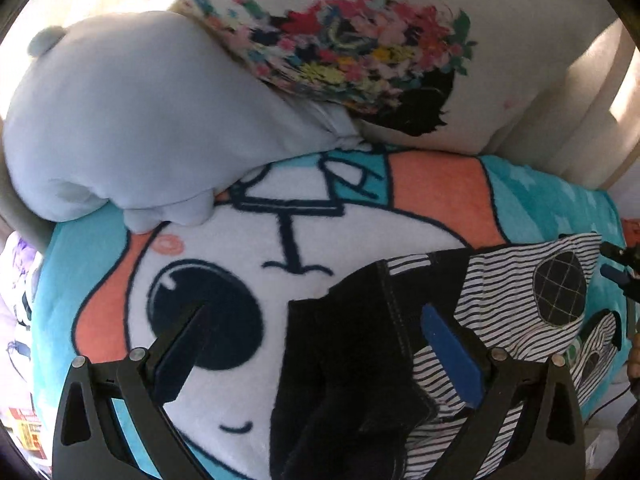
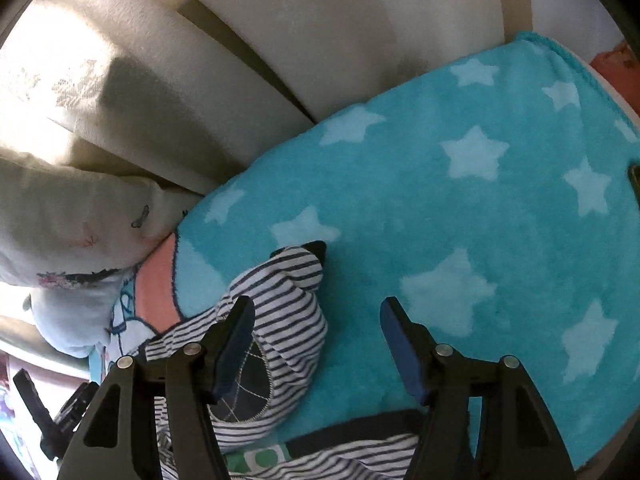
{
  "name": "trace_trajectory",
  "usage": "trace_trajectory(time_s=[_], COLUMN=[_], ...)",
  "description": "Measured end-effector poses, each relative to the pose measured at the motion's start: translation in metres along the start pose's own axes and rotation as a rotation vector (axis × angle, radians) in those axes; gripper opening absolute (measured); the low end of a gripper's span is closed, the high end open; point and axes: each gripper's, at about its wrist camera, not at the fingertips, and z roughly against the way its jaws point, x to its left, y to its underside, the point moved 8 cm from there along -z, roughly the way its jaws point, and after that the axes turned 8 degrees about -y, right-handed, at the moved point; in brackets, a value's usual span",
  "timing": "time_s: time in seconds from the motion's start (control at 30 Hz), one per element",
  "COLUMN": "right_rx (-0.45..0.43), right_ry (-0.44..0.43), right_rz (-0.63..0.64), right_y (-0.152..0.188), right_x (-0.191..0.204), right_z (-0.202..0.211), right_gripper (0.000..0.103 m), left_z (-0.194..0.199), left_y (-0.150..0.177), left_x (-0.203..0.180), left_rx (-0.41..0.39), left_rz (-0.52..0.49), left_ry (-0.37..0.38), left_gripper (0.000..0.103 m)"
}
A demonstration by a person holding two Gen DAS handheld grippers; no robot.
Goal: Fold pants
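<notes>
I count one pair of striped pants (image 1: 500, 300) on one cartoon fleece blanket (image 1: 280, 240), two grippers — my left gripper (image 1: 312, 340), my right gripper (image 2: 316, 344) — one grey plush toy (image 1: 132, 120), one floral-print pillow (image 1: 360, 40).

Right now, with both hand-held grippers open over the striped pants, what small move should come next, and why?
Probably lower the left hand-held gripper and close it on the dark waistband of the striped pants: its jaws are open, the fabric lies crumpled on the teal blanket, and nothing is gripped.

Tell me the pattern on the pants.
The pants have thin navy-and-white stripes with dark checked round patches and dark trim; clearest in the left wrist view.
</notes>
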Motion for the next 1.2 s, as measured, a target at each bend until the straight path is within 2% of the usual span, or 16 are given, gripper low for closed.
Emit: trace_trajectory(time_s=[0.33, 0.53, 0.67, 0.87, 0.93, 0.97, 1.0, 1.03, 1.07, 1.1, 1.17, 1.2], right_rx=[0.036, 0.080, 0.078, 0.110, 0.127, 0.144, 0.166, 0.187, 0.167, 0.152, 0.089, 0.052], right_ry=[-0.014, -0.057, -0.074, -0.098, -0.123, -0.128, -0.128, -0.128, -0.104, -0.093, -0.060, -0.037], right_rz=[-0.027, -0.073, -0.080, -0.081, -0.074, -0.067, -0.057, -0.046, -0.023, -0.007, 0.054, 0.099], right_y=[0.001, 0.001, 0.000, 0.003, 0.008, 0.011, 0.014, 0.018, 0.016, 0.014, 0.006, 0.002], right_x=[0.001, 0.003, 0.007, 0.017, 0.023, 0.026, 0.029, 0.032, 0.036, 0.038, 0.052, 0.061], right_z=[-0.025, -0.043, -0.048, -0.054, -0.057, -0.059, -0.062, -0.063, -0.058, -0.053, -0.032, -0.020], right_gripper=[0.070, 0.070, 0.076, 0.077, 0.068, 0.044, 0.020, 0.017, 0.015, 0.013, 0.013, 0.013], left_z=[-0.026, -0.042, -0.053, -0.067, -0.073, -0.078, -0.079, -0.076, -0.074, -0.072, -0.068, -0.067], left_y=[-0.005, -0.006, -0.007, -0.004, 0.000, 0.000, 0.000, -0.001, -0.002, -0.003, -0.004, -0.005], left_x=[-0.006, -0.005, -0.003, -0.004, -0.004, -0.004, -0.003, -0.005, -0.008, -0.011, -0.017, -0.019], left_rx=[0.041, 0.065, 0.087, 0.120, 0.145, 0.157, 0.149, 0.132, 0.121, 0.113, 0.113, 0.110], left_rz=[-0.026, -0.028, -0.020, -0.016, -0.010, -0.011, -0.016, -0.032, -0.044, -0.056, -0.078, -0.080], left_ry=[0.010, 0.011, 0.016, 0.027, 0.033, 0.034, 0.017, 0.009, 0.013, 0.023, 0.034, 0.036], left_gripper=[0.103, 0.103, 0.103, 0.103, 0.101, 0.093, 0.091, 0.080, 0.065, 0.045, 0.033, 0.033])
